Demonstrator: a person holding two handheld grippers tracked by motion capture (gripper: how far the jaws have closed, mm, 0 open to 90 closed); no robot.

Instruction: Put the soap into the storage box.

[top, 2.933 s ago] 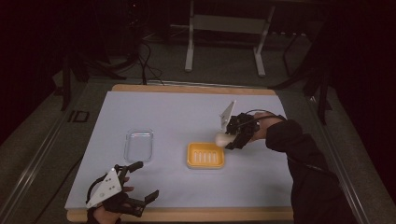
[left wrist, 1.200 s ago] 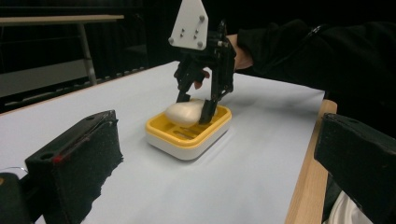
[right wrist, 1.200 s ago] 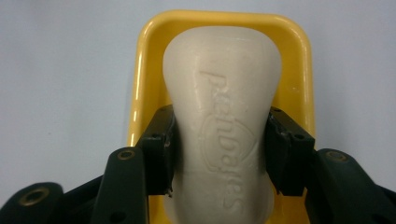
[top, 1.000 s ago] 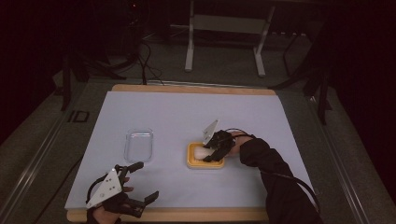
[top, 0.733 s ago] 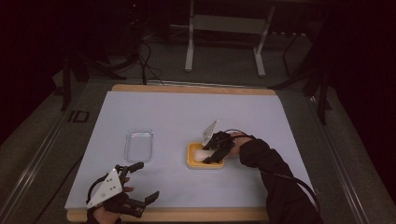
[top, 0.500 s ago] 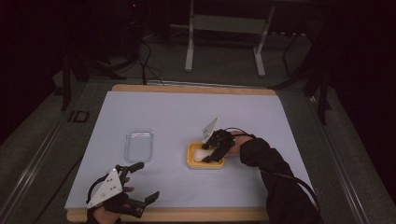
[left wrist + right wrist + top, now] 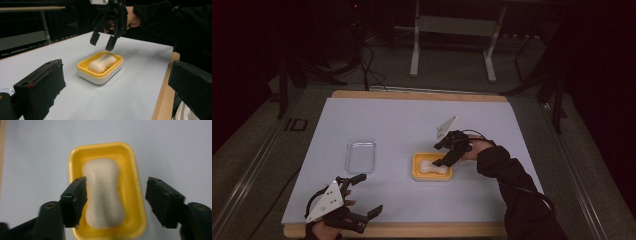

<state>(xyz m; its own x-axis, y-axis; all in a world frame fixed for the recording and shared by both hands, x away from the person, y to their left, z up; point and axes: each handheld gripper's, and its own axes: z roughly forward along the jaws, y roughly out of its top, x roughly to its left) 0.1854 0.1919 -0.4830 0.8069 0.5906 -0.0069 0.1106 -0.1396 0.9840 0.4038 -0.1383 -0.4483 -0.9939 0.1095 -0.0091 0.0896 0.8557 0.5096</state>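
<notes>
**Soap set down in the yellow dish, right claw letting go**

The right gripper (image 7: pixel 447 159) is hanging just above the waisted, cream-white bar of soap (image 7: pixel 434 167), its jaws having just been opening; in the right gripper view they are standing apart on either side of the bar (image 7: pixel 103 200) with nothing pressed between them, so the claw is released. The soap is lying flat inside the shallow yellow plastic soap dish (image 7: pixel 417 173) with a white base, near the middle of the pale blue table mat (image 7: pixel 387 120). The placing step looks finished and the release is the part in hand.

The left gripper (image 7: pixel 362 195) is resting near the front edge of the mat, well apart from the dish, its jaws gaping wide and empty. A clear rectangular plastic lid (image 7: pixel 361 155) is lying on the mat to the left of the dish, untouched.

Judging from this, the next move probably calls for clearing the right claw straight upward so a jaw does not clip the dish rim, then reaching for the clear lid, which may belong over the dish.
</notes>
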